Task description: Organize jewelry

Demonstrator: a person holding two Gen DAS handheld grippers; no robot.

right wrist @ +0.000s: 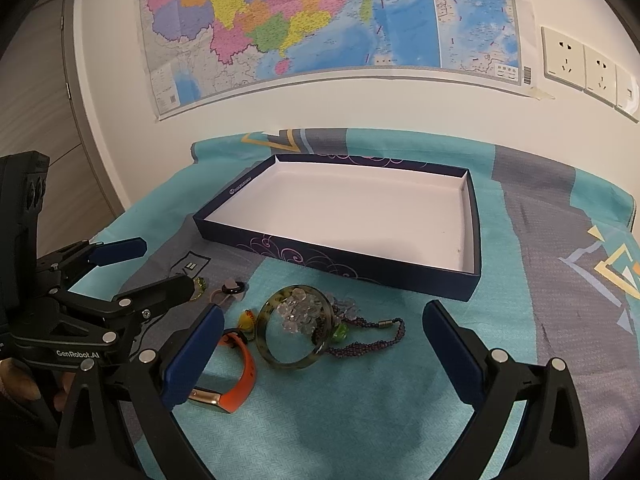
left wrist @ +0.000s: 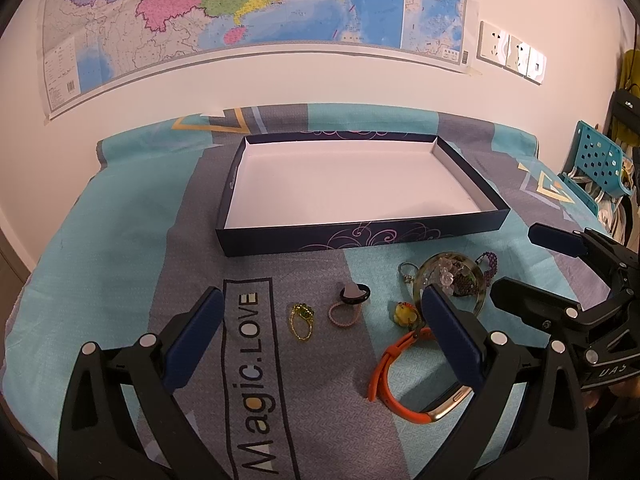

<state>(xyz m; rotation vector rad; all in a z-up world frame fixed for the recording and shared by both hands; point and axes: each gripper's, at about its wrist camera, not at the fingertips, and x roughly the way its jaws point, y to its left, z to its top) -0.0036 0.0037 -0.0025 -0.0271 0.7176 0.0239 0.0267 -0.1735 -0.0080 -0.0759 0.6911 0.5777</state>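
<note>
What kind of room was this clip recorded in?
Probably a room in a home, perhaps a bedroom or study. A big map is taped to the plain wall beside wall sockets, a printed sheet covers the surface under the open box, and a door stands at the left.

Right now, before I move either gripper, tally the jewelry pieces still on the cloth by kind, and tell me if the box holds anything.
Rings: 3 (gold ring, pink ring, black ring)
Bangle: 1
Purple bead strand: 1
Clear crystal beads: 1
Orange watch band: 1
Yellow charm: 1
Box: 0
Total: 8
</note>
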